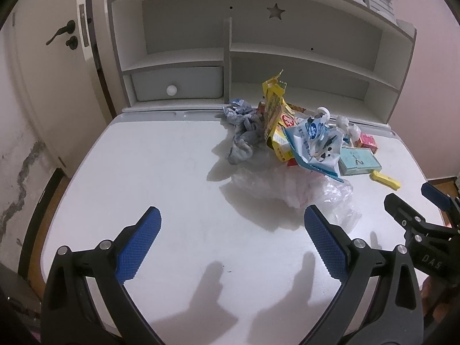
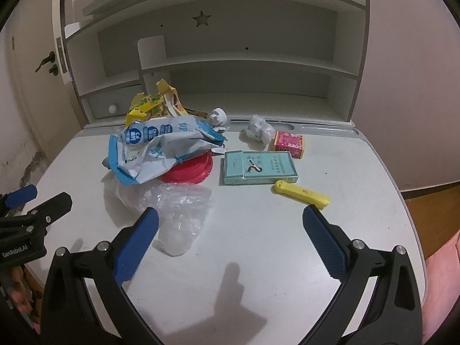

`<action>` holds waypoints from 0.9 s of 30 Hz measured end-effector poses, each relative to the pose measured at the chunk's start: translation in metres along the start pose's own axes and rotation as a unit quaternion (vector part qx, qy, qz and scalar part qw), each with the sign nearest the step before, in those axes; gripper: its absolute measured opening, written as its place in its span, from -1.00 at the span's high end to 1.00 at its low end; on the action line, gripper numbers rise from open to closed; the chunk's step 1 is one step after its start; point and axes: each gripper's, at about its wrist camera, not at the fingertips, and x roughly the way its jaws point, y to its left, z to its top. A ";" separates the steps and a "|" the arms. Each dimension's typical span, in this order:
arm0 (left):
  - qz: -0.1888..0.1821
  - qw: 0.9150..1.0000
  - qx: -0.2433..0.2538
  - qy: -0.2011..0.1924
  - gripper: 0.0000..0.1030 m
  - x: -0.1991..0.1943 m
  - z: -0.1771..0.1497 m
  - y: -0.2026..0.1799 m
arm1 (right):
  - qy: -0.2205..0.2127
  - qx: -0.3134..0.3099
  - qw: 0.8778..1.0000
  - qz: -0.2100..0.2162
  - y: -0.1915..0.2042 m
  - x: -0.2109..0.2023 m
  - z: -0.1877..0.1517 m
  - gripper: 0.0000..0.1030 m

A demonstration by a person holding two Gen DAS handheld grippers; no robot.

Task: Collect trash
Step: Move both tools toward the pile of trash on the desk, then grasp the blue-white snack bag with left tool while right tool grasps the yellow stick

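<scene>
Trash sits piled mid-desk: a crinkly blue-white wrapper [image 2: 161, 146] over a red lid [image 2: 191, 169], which only the right view shows. Crumpled grey cloth [image 1: 244, 135] shows only leftward. Left gripper [image 1: 231, 241] and right gripper [image 2: 230, 238] gape wide, empty.

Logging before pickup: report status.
Left gripper and right gripper open, empty, above desk. Trash pile untouched: clear plastic bag nearest, teal box behind. Nothing blocking.
</scene>
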 end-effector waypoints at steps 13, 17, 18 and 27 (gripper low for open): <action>-0.009 1.000 -0.012 0.011 -0.88 0.001 -0.003 0.010 | -0.002 -0.014 0.999 -0.041 -0.014 0.002 0.002 -0.89; -0.015 1.000 -0.007 -0.002 -0.88 -0.008 -0.005 0.020 | -0.007 0.027 0.998 -0.047 -0.043 0.001 0.005 -0.89; -0.011 1.000 -0.006 -0.003 -0.88 -0.009 -0.006 0.023 | -0.008 0.041 0.998 -0.044 -0.049 0.001 0.005 -0.89; -0.042 0.998 -0.053 0.015 -0.88 0.000 -0.001 0.054 | 0.013 -0.003 0.993 0.116 -0.018 0.020 -0.006 -0.89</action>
